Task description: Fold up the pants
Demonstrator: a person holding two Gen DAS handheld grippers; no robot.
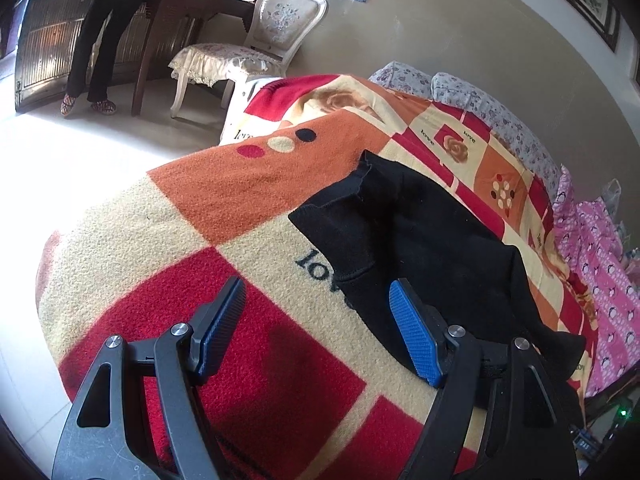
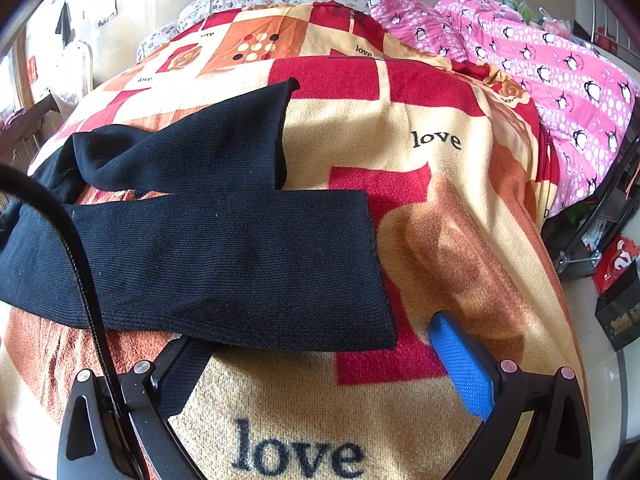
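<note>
Black knit pants (image 2: 224, 248), laid out on a fleece blanket (image 2: 420, 208), with both our grippers held over them, jaws apart.

Item: we record the pants spread across the red, orange and cream "love" blanket on the bed. In the right wrist view the two legs lie flat and splayed, cuffs toward the middle of the blanket, the nearer cuff lying over one finger of our right gripper (image 2: 332, 364); its jaws stand wide and pinch nothing. In the left wrist view the waist end of the pants (image 1: 420, 240) lies beside and partly under one blue pad (image 1: 416, 336) of our left gripper (image 1: 320, 320), likewise spread and empty. Pink penguin bedding (image 2: 540, 64) lies alongside; a white chair (image 1: 256, 48) and a standing person (image 1: 100, 32) are beyond the bed.
</note>
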